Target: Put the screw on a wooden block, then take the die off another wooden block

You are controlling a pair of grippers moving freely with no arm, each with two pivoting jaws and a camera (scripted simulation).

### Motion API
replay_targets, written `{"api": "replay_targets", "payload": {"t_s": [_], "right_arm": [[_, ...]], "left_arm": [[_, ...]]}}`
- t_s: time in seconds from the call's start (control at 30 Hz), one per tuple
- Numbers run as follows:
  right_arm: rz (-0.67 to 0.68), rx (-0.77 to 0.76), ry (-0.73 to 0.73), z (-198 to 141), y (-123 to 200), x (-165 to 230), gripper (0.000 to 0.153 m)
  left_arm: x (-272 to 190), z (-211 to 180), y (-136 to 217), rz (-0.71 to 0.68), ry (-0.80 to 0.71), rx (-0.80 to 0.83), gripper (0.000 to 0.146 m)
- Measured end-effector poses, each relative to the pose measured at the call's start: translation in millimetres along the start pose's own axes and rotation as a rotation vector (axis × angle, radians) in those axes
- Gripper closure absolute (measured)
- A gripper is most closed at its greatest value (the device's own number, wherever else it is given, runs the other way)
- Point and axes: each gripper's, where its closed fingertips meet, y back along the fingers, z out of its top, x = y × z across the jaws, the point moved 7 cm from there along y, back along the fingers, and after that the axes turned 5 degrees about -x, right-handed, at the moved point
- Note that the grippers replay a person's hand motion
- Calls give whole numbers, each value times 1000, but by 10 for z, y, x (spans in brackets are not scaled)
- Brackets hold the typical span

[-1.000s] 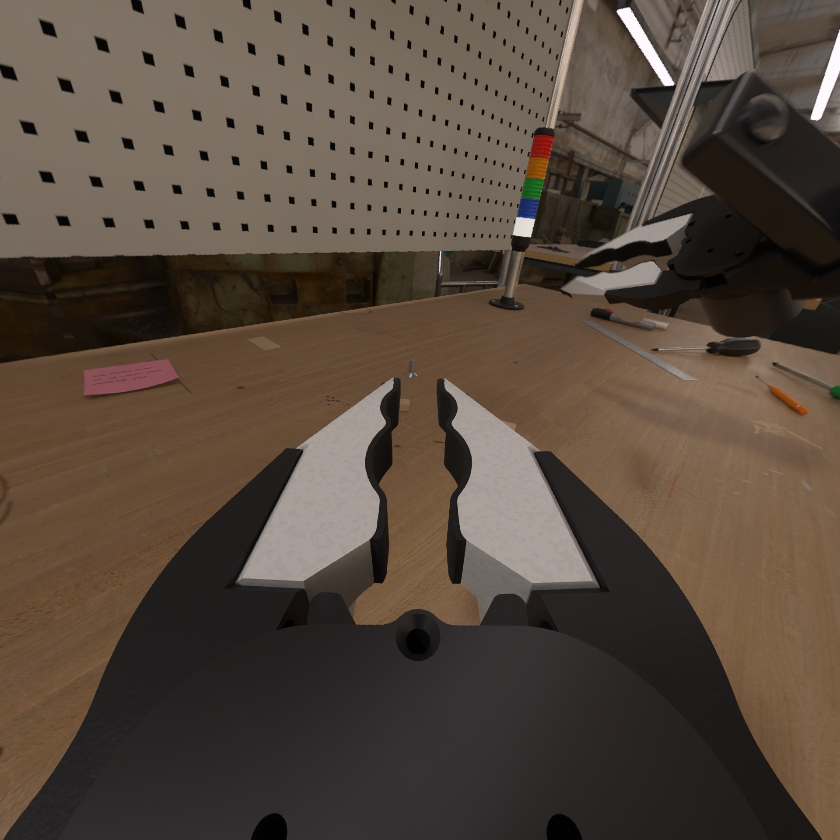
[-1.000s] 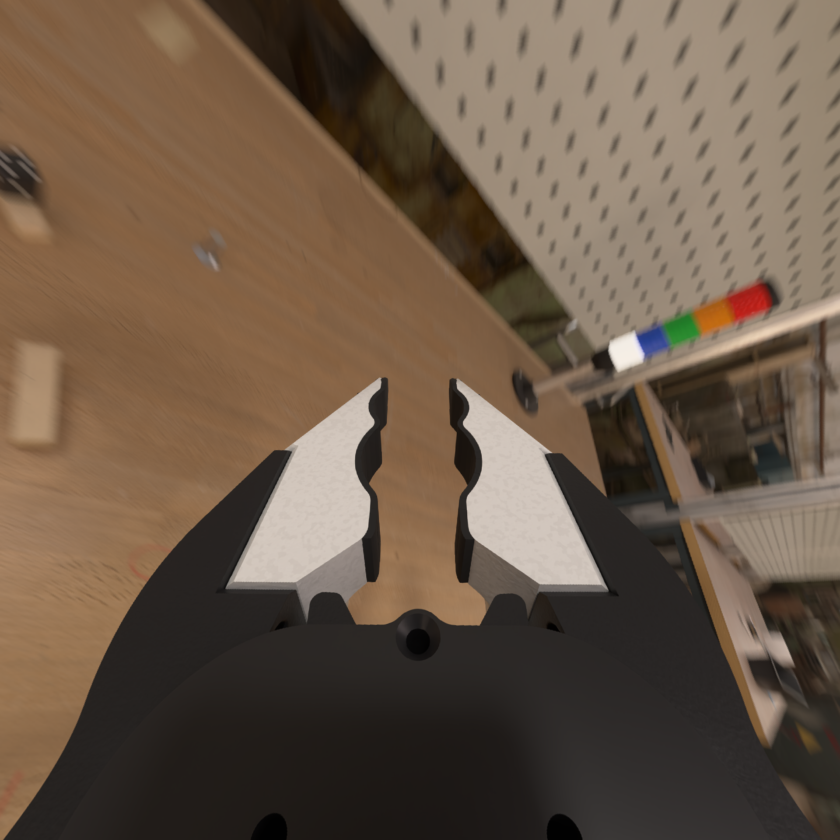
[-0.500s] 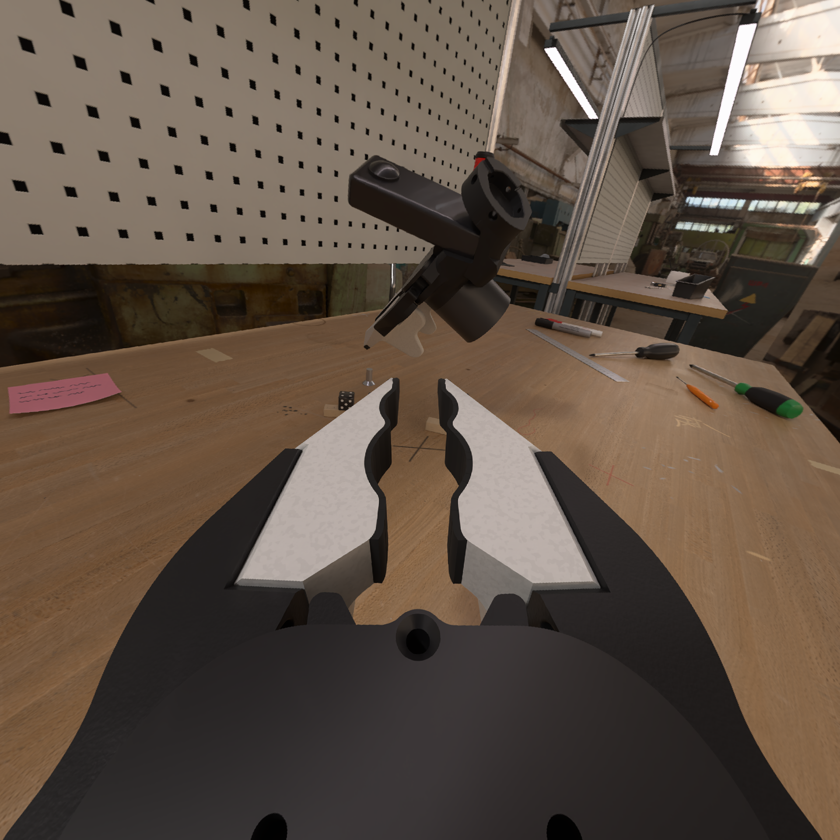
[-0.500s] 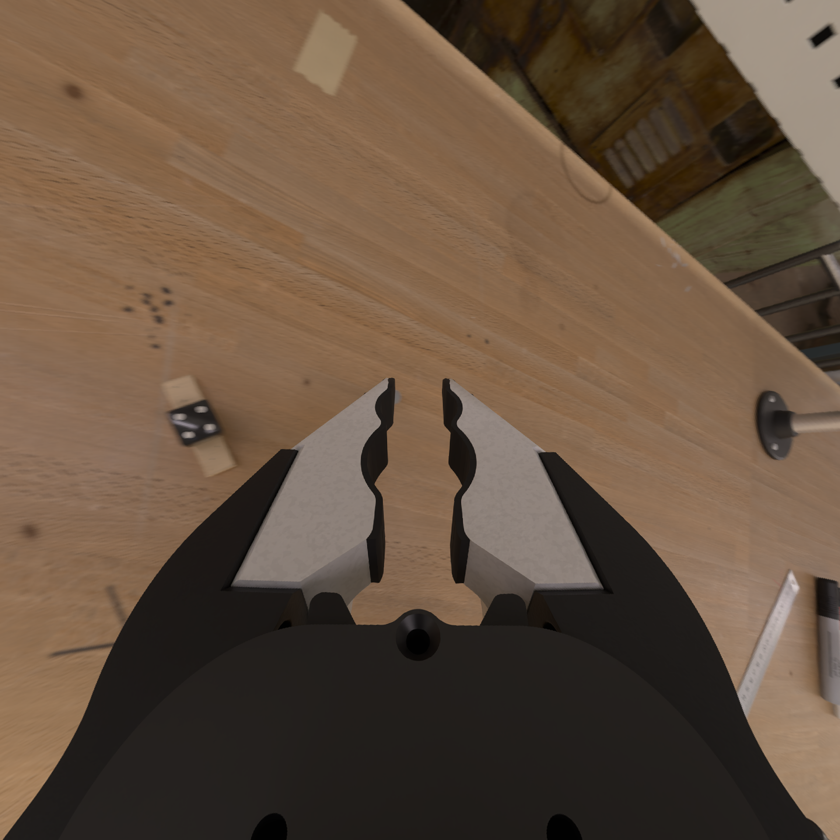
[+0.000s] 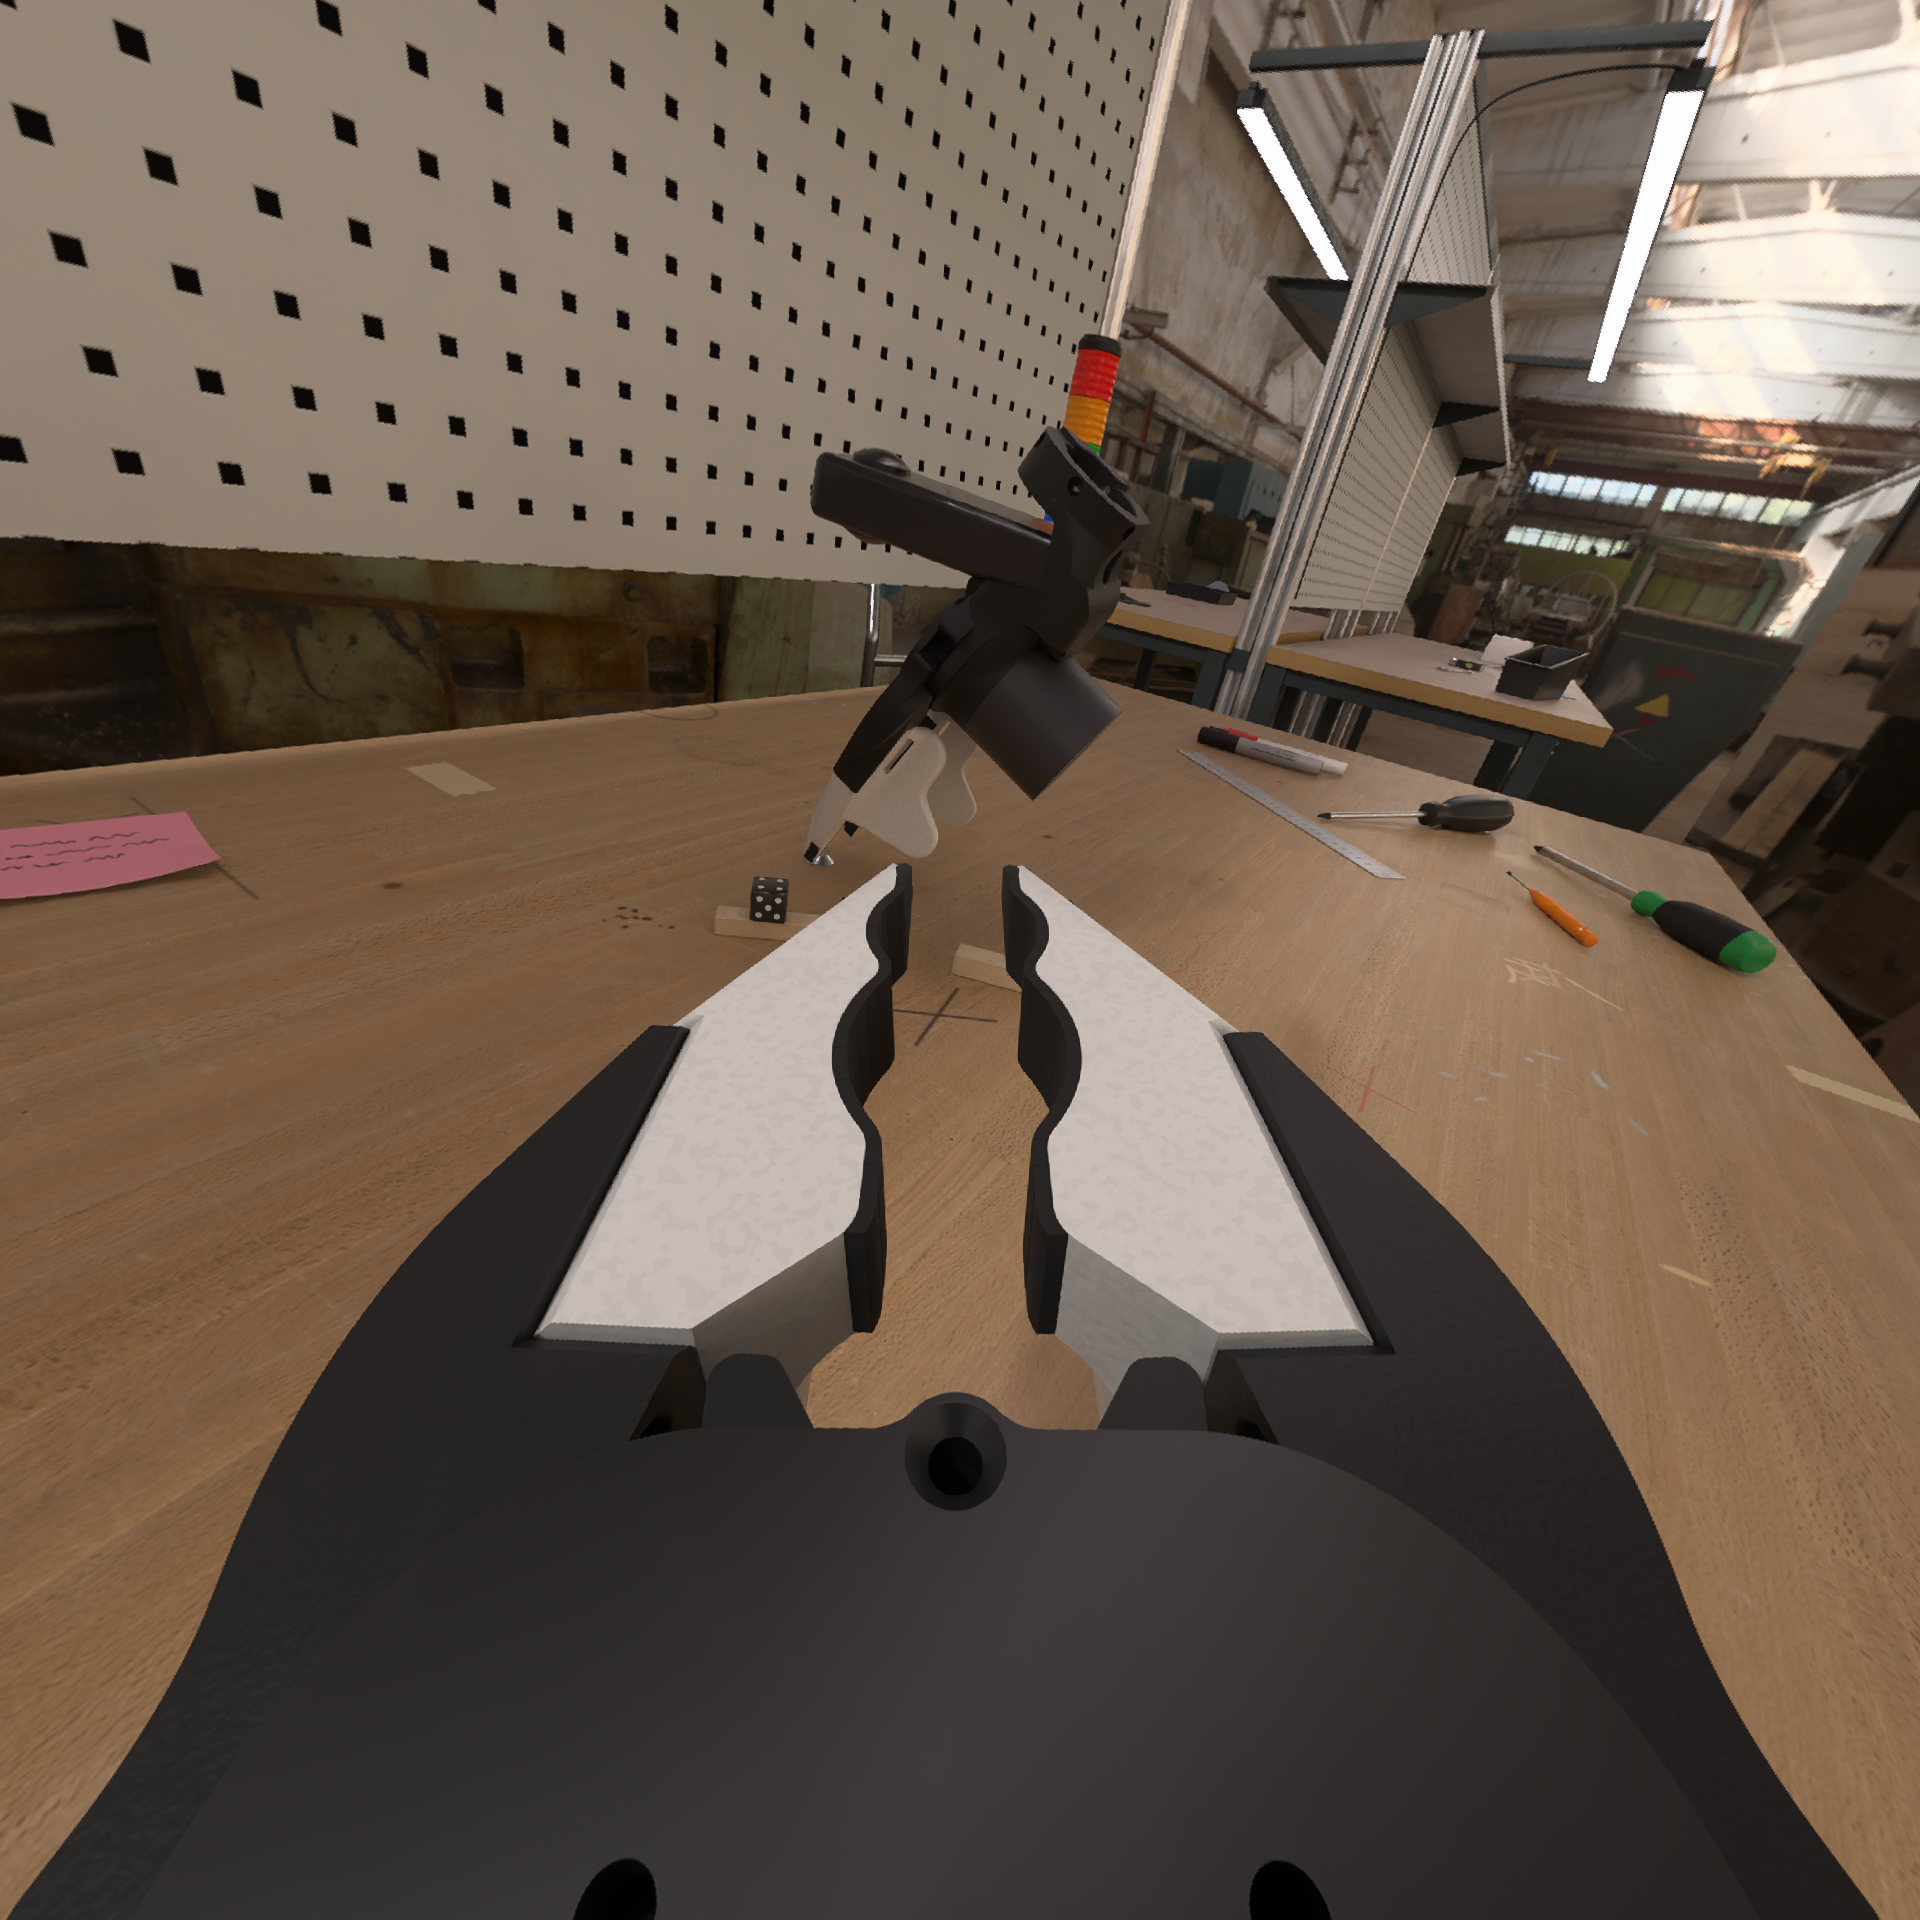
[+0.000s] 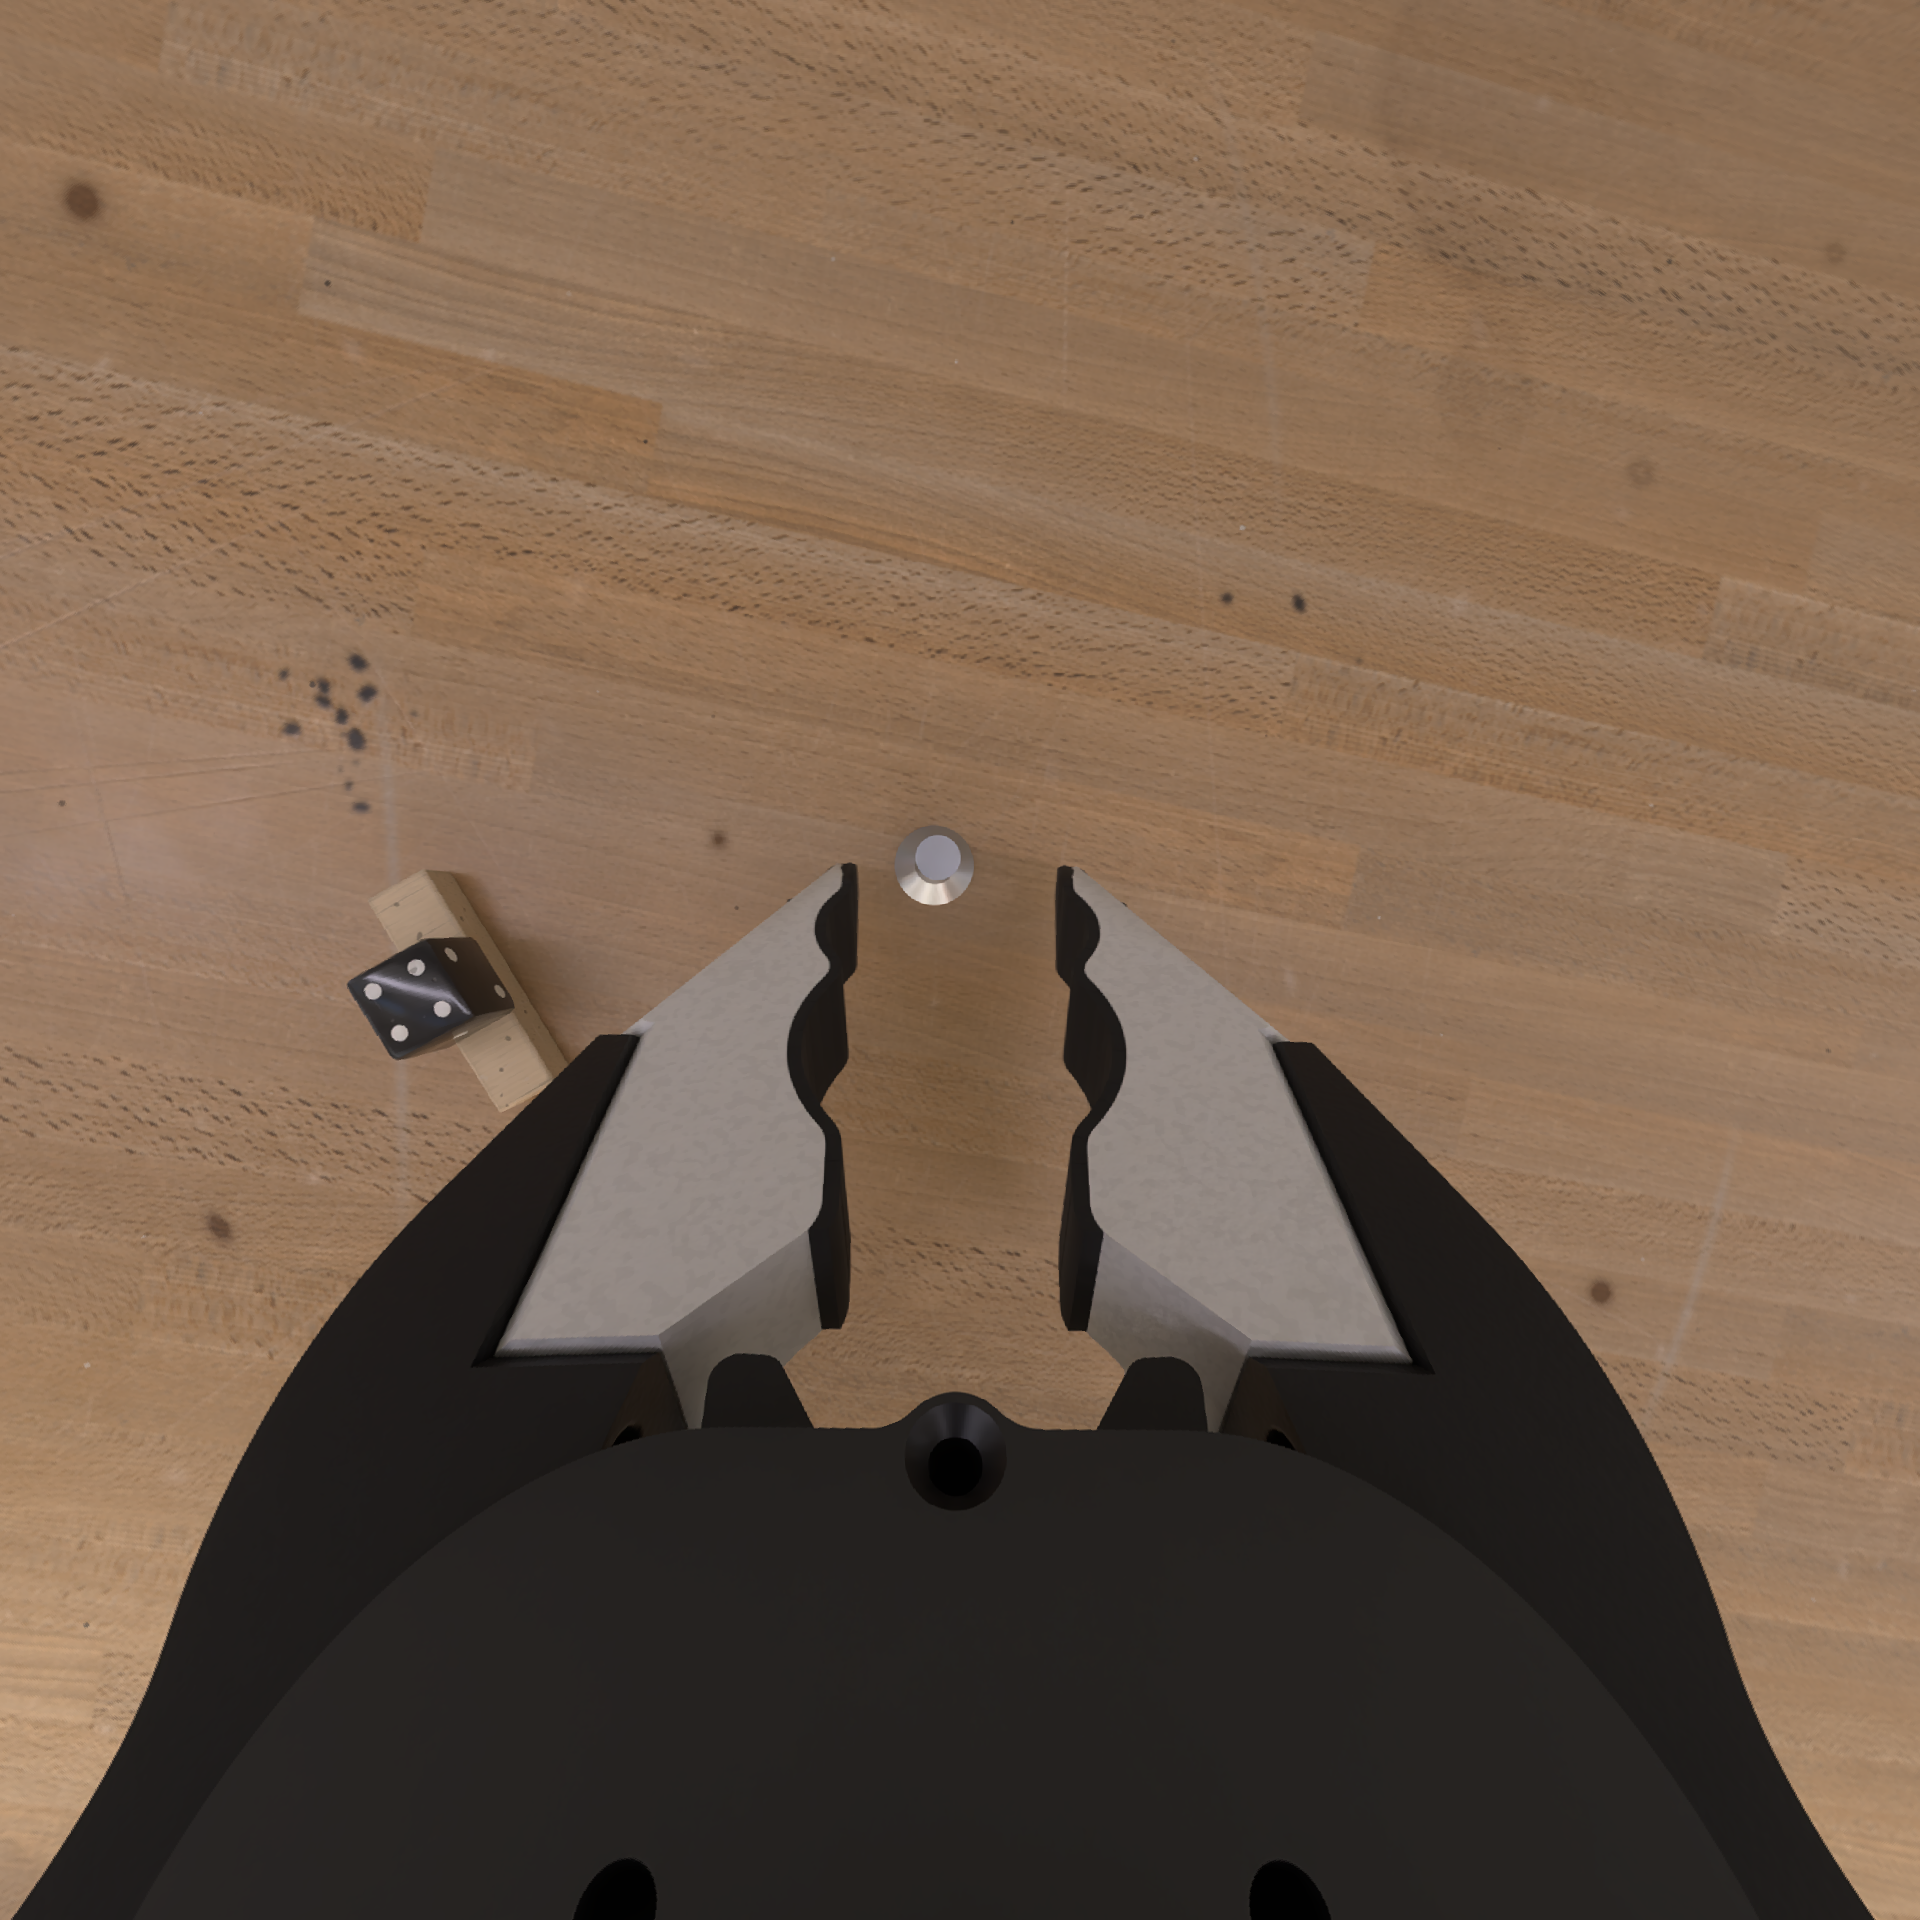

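A small metal screw (image 6: 934,865) stands head-down on the table just ahead of my right gripper (image 6: 956,883). That gripper is open, points straight down and straddles the screw without touching it. A black die (image 6: 426,997) sits on a pale wooden block (image 6: 499,1049) to the left. In the left wrist view the right gripper (image 5: 821,847) hovers over the screw (image 5: 824,858), next to the die (image 5: 769,898) on its block (image 5: 740,921). A second, bare wooden block (image 5: 982,964) lies partly behind my left gripper (image 5: 956,878), which is open, empty and low over the table.
A pink note (image 5: 99,852) lies far left and a tape scrap (image 5: 449,777) behind it. A ruler (image 5: 1288,810), marker (image 5: 1268,750) and screwdrivers (image 5: 1455,812) (image 5: 1683,920) lie at right. A pegboard (image 5: 520,260) and signal tower (image 5: 1091,390) stand at the back.
My right gripper has swung in from the right, come down over the screw and opened its jaws wider. My left gripper has turned to face the die and blocks, staying open.
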Motion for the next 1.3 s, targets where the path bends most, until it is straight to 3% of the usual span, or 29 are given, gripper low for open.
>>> {"api": "replay_targets", "payload": {"t_s": [0.17,0.23,0.4,0.57,0.73,0.77,0.83,0.87,1.0,1.1,1.2,1.3], "right_arm": [[32,-15,-9,5,-35,2,130],[40,-17,-2,5,-35,16,145],[36,-77,44,-134,280,182,145],[53,-134,137,-704,780,486,145],[67,-152,161,-1034,828,559,145],[70,-155,168,-1042,822,557,143],[67,-189,183,-1048,818,547,117],[67,-220,192,-1039,830,539,112],[113,-403,217,-973,899,550,108],[200,-730,269,-900,1050,616,101],[241,-1025,344,-826,1217,670,93],[289,-1233,408,-723,1343,722,97]], "left_arm": [[3,-35,-24,7,-8,10,129],[4,-48,-34,8,-15,17,129],[18,-62,-31,25,-24,22,128],[29,-94,-34,39,-7,49,128],[37,-158,-80,48,-39,115,128],[44,-164,-91,51,-53,129,128],[66,-163,-116,59,-90,157,127],[80,-157,-129,68,-107,174,127],[126,-87,-201,71,-123,256,128],[191,29,-267,94,-115,193,133],[260,122,-312,149,-202,65,133],[291,116,-390,168,-270,97,130]]}}
